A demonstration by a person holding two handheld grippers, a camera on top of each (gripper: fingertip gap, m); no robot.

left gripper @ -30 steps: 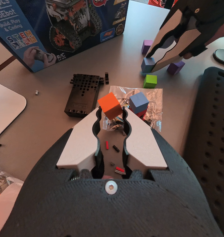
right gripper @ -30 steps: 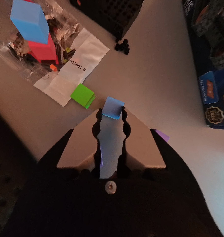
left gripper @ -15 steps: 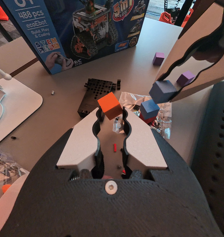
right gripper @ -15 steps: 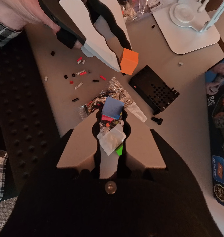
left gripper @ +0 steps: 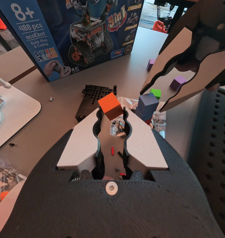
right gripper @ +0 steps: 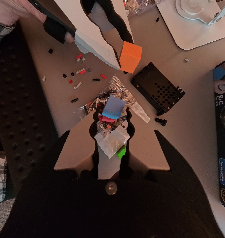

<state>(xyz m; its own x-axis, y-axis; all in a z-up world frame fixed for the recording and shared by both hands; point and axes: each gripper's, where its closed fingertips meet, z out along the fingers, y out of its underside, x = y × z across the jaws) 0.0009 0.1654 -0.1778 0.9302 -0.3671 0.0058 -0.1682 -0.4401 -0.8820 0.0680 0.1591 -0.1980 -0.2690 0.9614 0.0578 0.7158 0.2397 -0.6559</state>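
Left gripper (left gripper: 111, 111) is clamped on an orange cube (left gripper: 110, 107), held tilted above the table (left gripper: 65, 103). Right gripper (left gripper: 150, 102) stands parted around the top blue cube (left gripper: 148, 103), stacked on a blue and a red cube (right gripper: 106, 119); contact cannot be told.

Grey tabletop (left gripper: 32, 128) w/ dark perforated mat (left gripper: 212, 128) at edge, dim light.

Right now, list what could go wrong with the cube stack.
1. The stack's red cube rests on a lumpy plastic bag, so the top blue cube could topple.
2. The right gripper, open around that cube, might clip it.
3. The orange cube, pinched by its corners in the left gripper, could slip.
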